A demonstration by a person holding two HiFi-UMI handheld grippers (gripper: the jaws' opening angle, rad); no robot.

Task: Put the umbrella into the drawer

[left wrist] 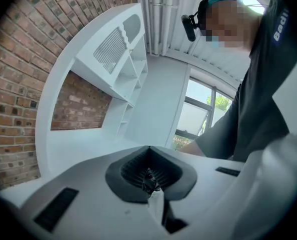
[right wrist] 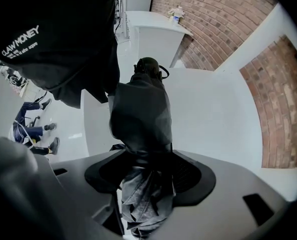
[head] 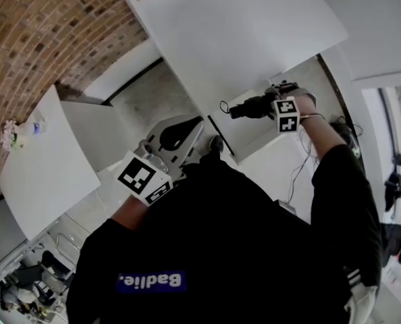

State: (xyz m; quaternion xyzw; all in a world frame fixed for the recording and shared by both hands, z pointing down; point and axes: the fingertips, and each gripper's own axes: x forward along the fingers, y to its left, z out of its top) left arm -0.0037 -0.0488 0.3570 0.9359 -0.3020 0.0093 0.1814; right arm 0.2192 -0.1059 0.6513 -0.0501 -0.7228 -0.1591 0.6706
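A folded dark grey umbrella (right wrist: 141, 114) sticks out from the jaws of my right gripper (right wrist: 146, 179), which is shut on its crumpled fabric end; its strap end points away. The head view shows the right gripper (head: 266, 106) holding the umbrella (head: 244, 110) level over a white recess (head: 254, 140) under the white worktop's (head: 241, 32) edge, which looks like the open drawer. My left gripper (head: 172, 135) hangs lower left, near the person's chest, tilted upward. The left gripper (left wrist: 149, 176) is shut with nothing held.
A white side table (head: 45, 167) at the left carries a small bottle and flowers (head: 15, 133). Brick wall (head: 45, 32) runs behind. Clutter lies on the floor at lower left (head: 25, 289), and cables (head: 302, 167) trail at the right. White shelving (left wrist: 123, 59) rises beyond the left gripper.
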